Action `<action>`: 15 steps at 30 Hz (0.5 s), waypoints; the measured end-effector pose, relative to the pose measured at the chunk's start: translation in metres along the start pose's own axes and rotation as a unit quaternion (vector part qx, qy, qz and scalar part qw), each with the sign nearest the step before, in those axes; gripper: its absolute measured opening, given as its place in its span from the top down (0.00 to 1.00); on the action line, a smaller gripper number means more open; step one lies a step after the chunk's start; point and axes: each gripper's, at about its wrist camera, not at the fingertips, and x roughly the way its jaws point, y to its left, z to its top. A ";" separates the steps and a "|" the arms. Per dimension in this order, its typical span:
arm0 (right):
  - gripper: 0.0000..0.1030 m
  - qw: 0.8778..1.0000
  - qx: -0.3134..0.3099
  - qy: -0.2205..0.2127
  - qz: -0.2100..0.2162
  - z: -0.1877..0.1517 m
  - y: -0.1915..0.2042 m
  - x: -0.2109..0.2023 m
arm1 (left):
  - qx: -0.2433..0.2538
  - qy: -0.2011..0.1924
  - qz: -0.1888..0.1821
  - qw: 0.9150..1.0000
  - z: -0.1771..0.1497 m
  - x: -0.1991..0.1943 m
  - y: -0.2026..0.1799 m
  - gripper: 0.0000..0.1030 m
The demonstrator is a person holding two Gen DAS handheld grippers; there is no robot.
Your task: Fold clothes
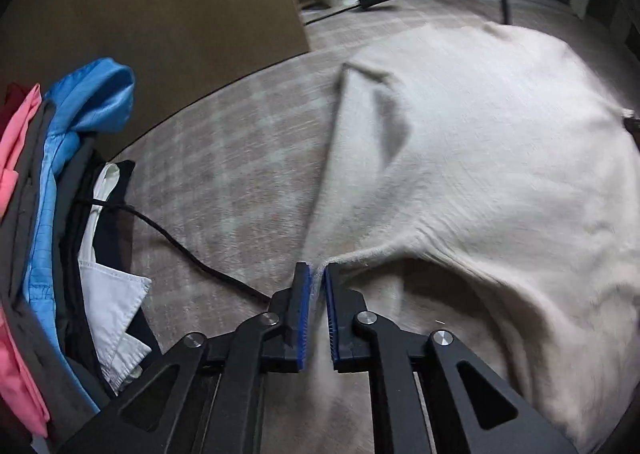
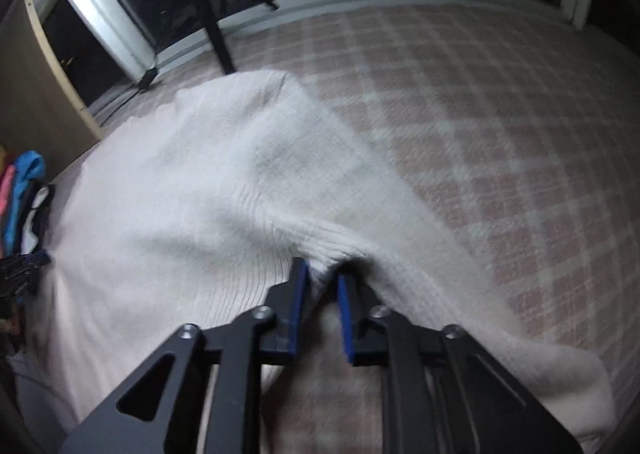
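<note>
Pinching the unmarked cream sweater (image 1: pixel 480 158) hem, both tools grip.

A sweater (image 1: pixel 480 158) lies spread on the carpet (image 1: pixel 224 158) ahead of me, its near edge lifted between my left fingers (image 1: pixel 306 294) and my right fingers (image 2: pixel 298 294). A pile of clothes (image 1: pixel 60 214) sits to my left, a cable (image 1: pixel 180 246) trailing from it, a cardboard box (image 1: pixel 160 26) behind it.
</note>
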 end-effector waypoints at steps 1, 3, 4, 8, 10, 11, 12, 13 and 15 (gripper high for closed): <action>0.81 1.000 -0.003 0.003 0.005 -0.003 -0.001 -0.004 | 0.000 0.002 -0.003 1.000 -0.002 -0.006 -0.005 0.79; 0.81 1.000 -0.018 0.011 0.011 -0.013 -0.002 -0.015 | 0.000 0.004 -0.008 1.000 -0.010 -0.023 -0.013 0.79; 0.81 0.999 -0.030 0.019 0.020 -0.022 -0.001 -0.023 | -0.004 0.004 -0.018 1.000 -0.018 -0.034 -0.013 0.80; 0.80 0.997 -0.041 0.036 0.061 -0.059 0.004 -0.047 | -0.020 0.015 -0.090 0.996 -0.058 -0.064 -0.032 0.77; 0.80 0.996 -0.049 0.044 0.066 -0.086 0.001 -0.067 | -0.026 0.026 -0.117 0.992 -0.087 -0.080 -0.047 0.77; 0.79 0.995 -0.049 0.046 0.071 -0.099 -0.001 -0.074 | -0.030 0.033 -0.132 0.990 -0.102 -0.088 -0.052 0.77; 0.76 0.994 -0.046 0.053 0.083 -0.117 -0.004 -0.084 | -0.039 0.042 -0.151 0.987 -0.115 -0.091 -0.055 0.77; 0.73 0.993 -0.042 0.060 0.090 -0.132 -0.004 -0.086 | -0.051 0.057 -0.174 0.982 -0.131 -0.091 -0.056 0.76; 0.65 0.991 -0.034 0.074 0.106 -0.162 -0.003 -0.091 | -0.064 0.074 -0.199 0.975 -0.153 -0.096 -0.064 0.75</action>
